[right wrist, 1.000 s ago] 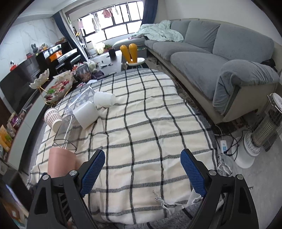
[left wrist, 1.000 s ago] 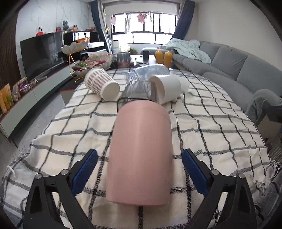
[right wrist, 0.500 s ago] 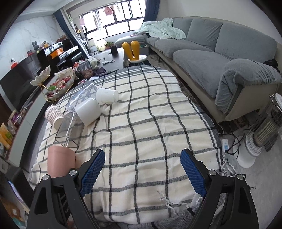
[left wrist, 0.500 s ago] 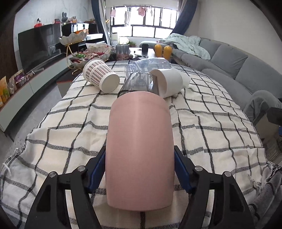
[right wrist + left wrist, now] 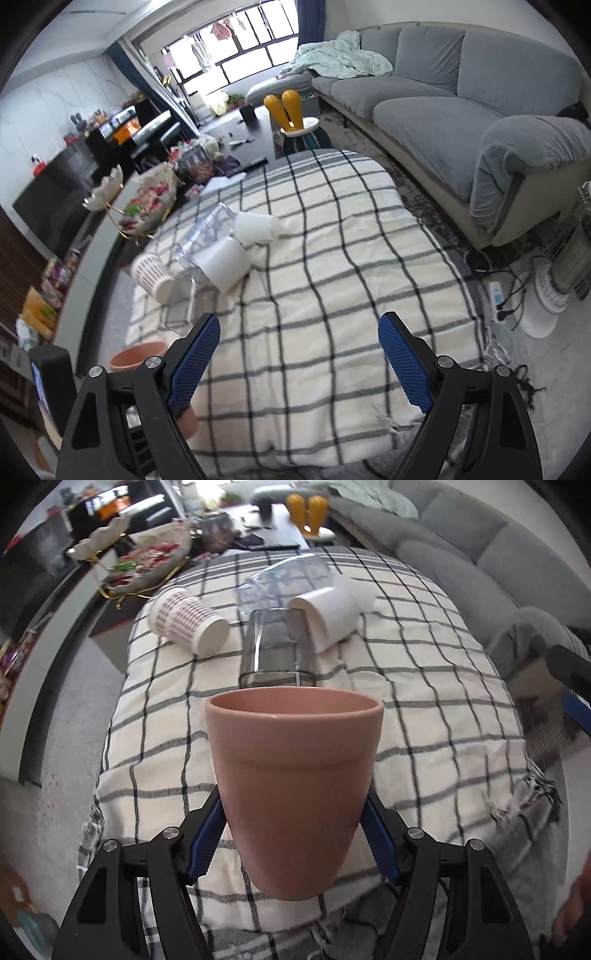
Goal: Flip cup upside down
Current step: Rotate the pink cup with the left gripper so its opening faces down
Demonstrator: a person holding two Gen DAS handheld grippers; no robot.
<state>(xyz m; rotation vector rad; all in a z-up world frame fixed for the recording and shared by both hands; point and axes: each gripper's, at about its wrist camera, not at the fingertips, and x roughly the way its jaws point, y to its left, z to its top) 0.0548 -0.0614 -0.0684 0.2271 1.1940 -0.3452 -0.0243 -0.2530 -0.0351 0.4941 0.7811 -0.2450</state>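
A pink cup (image 5: pixel 295 782) is held in the left wrist view, lifted above the checked cloth (image 5: pixel 424 686), mouth up and tilted away from the camera. My left gripper (image 5: pixel 293 834) is shut on its lower body, blue pads on both sides. The cup's rim also shows at the lower left of the right wrist view (image 5: pixel 135 356). My right gripper (image 5: pixel 299 365) is open and empty, above the near edge of the cloth (image 5: pixel 332 295).
Lying on the cloth farther off are a red-patterned paper cup (image 5: pixel 184 626), a clear tumbler (image 5: pixel 277 650), a white cup (image 5: pixel 328 614) and a clear plastic cup (image 5: pixel 284 576). A grey sofa (image 5: pixel 461 122) stands to the right, a heater (image 5: pixel 565 266) on the floor.
My left gripper closed on the pink cup, which lay on its side, lifted it off the cloth and turned it mouth up. The right gripper stayed open and rose slightly.
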